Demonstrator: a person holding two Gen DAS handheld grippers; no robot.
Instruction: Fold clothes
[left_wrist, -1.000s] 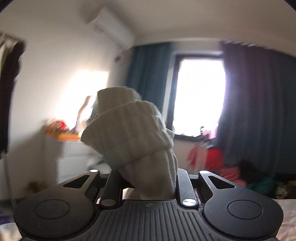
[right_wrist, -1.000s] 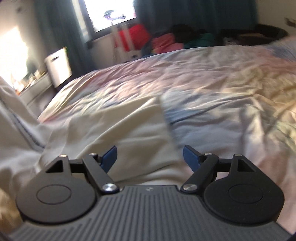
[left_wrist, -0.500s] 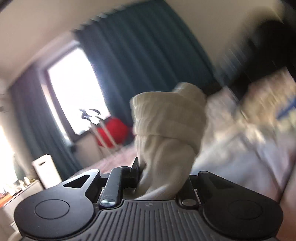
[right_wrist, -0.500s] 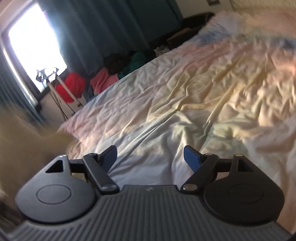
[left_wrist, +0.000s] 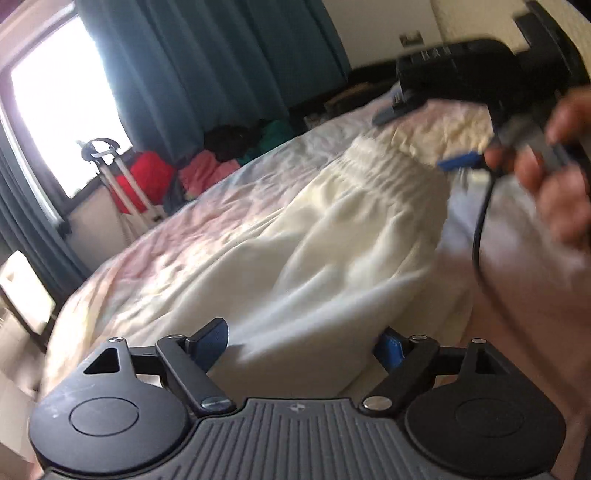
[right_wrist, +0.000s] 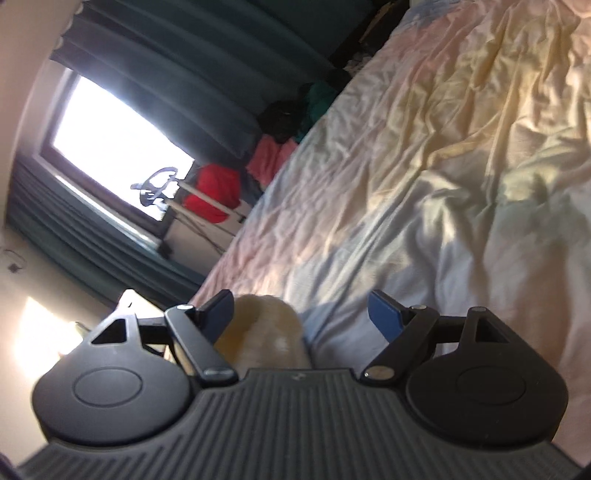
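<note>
The garment (left_wrist: 354, 236) is cream white with a ribbed band. The bed sheet (right_wrist: 461, 155) shows pale washes of pink, yellow and blue. Both tools, left (left_wrist: 306, 341) and right (right_wrist: 301, 308), are black with blue fingertip pads. The curtains (left_wrist: 207, 62) are dark teal. Red and pink clothes (left_wrist: 155, 173) lie far left.

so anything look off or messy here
Nothing damaged or spilled. The cream garment lies bunched and unfolded on the wrinkled bed sheet, with both the left gripper and right gripper open. Loose clothes are heaped beyond the bed.
</note>
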